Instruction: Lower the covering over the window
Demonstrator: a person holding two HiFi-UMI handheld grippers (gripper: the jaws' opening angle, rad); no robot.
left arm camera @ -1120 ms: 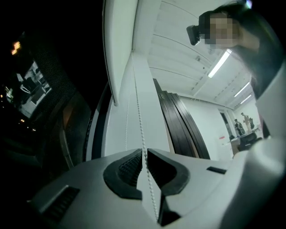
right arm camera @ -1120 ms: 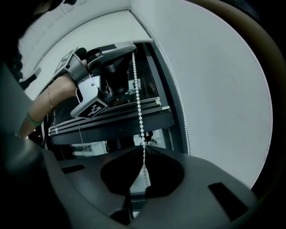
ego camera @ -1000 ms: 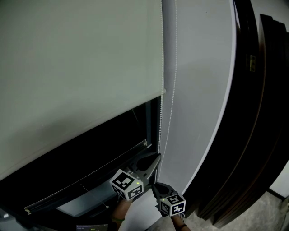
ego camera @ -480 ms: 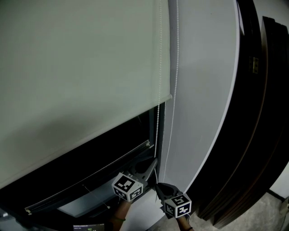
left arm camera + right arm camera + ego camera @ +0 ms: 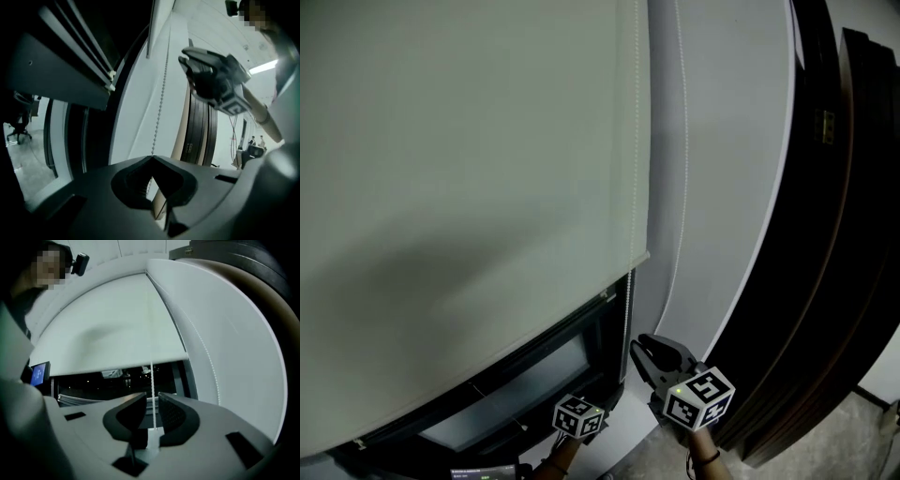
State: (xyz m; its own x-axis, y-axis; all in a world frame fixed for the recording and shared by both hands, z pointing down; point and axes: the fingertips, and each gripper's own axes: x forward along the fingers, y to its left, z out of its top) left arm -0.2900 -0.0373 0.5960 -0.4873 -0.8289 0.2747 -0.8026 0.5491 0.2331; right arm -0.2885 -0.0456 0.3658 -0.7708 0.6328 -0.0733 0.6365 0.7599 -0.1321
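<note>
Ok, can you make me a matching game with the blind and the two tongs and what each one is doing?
1. pale grey-green fabric roller blind
2. left tongs
3. right tongs

A. shut on the white bead chain
B. covering most of the dark window
C. apart, that chain running between them

Pairs: 1-B, 2-A, 3-C.

Left gripper view: bead chain (image 5: 159,108) drops into the closed tips of the left gripper (image 5: 152,158); its run below mostly hidden by the jaws. Figures (image 5: 255,140) at 3 o'clock, too small to tell. Head view: that gripper at 6 o'clock shows only its marker cube (image 5: 579,417). Small screen (image 5: 487,471) cut by bottom edge, print unreadable. Roller blind (image 5: 469,187) runs off top and left edges.
</note>
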